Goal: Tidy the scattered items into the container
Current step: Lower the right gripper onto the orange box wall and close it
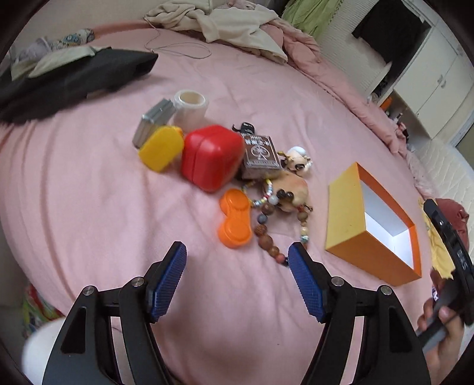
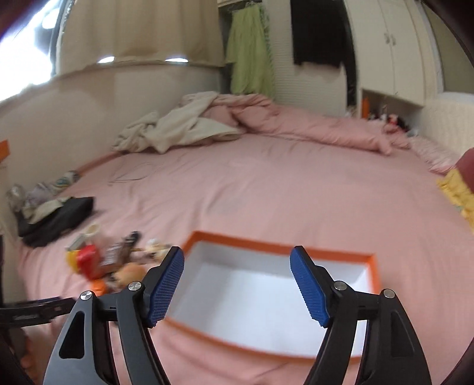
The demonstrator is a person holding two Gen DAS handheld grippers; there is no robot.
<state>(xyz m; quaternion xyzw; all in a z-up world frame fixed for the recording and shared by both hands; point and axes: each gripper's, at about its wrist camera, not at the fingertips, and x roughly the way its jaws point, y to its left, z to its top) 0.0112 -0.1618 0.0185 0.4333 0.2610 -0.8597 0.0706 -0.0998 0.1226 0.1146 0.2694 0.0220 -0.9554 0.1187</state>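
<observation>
On a pink bed lies a heap of small items: a red case [image 1: 211, 157], a yellow case [image 1: 161, 151], an orange case [image 1: 235, 222], a card deck [image 1: 260, 155], a bead string [image 1: 268, 231], a tape roll [image 1: 191, 106] and a grey tin [image 1: 152, 123]. An orange box [image 1: 349, 213] with a white inside stands open to their right. My left gripper [image 1: 237, 256] hovers open just short of the beads and orange case, nothing between its fingers. My right gripper [image 2: 237, 260] is open above the orange box [image 2: 374, 272], which looks bare inside; the heap [image 2: 97, 260] shows blurred at its left.
Dark folded clothing [image 1: 74, 74] lies at the far left of the bed, and a rumpled cream and pink duvet [image 1: 237, 26] at the far side. A thin cord [image 1: 177, 50] loops near it. A hand [image 1: 444, 331] holding the other tool shows at the right edge. White wardrobes [image 2: 391, 47] stand beyond.
</observation>
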